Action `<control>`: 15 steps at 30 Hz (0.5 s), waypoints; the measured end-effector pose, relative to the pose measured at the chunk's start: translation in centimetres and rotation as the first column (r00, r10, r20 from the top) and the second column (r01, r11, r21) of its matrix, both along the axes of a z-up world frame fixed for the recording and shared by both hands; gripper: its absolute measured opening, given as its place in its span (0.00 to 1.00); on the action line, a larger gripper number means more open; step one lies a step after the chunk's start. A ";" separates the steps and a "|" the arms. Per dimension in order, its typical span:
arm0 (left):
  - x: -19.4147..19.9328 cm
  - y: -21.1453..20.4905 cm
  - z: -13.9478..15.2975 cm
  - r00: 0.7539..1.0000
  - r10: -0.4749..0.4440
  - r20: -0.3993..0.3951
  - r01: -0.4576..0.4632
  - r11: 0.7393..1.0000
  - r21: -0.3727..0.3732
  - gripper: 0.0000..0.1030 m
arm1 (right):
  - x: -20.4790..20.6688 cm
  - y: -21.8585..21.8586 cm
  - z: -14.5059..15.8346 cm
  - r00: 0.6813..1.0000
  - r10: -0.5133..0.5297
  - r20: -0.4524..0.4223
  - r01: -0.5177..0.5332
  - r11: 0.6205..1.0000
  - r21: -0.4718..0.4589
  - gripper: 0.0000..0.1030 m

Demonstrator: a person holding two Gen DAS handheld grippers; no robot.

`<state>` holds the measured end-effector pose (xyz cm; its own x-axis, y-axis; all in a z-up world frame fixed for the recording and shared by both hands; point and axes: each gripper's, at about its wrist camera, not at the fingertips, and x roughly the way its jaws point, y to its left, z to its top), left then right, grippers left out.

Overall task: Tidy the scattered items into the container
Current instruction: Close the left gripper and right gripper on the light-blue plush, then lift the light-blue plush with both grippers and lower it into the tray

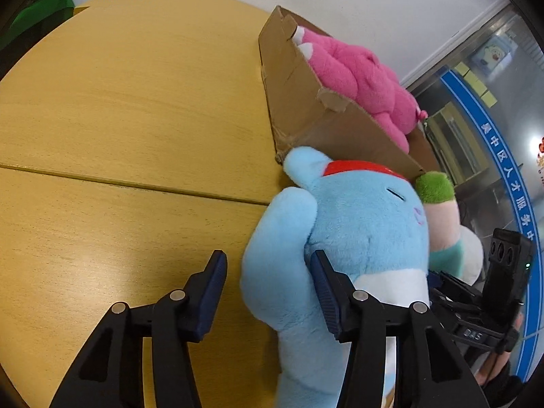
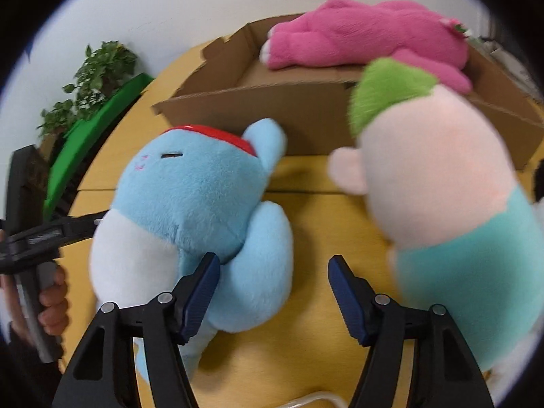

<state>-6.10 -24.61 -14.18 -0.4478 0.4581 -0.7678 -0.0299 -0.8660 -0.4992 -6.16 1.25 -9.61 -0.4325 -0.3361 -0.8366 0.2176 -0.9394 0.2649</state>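
Two soft toys left on the bench, one already in the box

The pink toy (image 2: 367,39) lies in the cardboard box (image 1: 299,102), while the blue toy (image 1: 343,231) and the peach-and-teal toy (image 2: 452,210) sit on the wooden bench (image 1: 129,102) just in front of it, the blue one's ear touching the box wall. Both the left tongs (image 1: 268,292) and the right tongs (image 2: 272,295) stand open, gripping nothing; the left ones have a plump blue limb between the jaws, one pad pressed into the plush. To do this step well, I judge it best to close on a thick fold of the blue body rather than a floppy limb, squeeze firmly because plush compresses, lift clear of the box rim, and release beside the pink toy so nothing spills back out.
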 end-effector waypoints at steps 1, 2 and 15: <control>-0.1 0.2 0.0 1.000 -0.003 -0.001 0.003 1.000 -0.002 0.49 | -0.1 -0.3 -0.3 1.000 0.011 0.026 -0.010 1.000 -0.010 0.64; -0.1 0.2 0.0 1.000 -0.011 -0.001 0.011 1.000 0.005 0.36 | -0.1 -0.4 -0.4 0.999 0.006 0.034 -0.005 1.000 -0.011 0.64; 1.5 1.4 3.7 0.997 0.027 -0.069 -0.031 0.998 -0.045 0.24 | -0.4 0.3 -1.0 0.994 0.089 0.063 -0.073 0.972 -0.225 0.22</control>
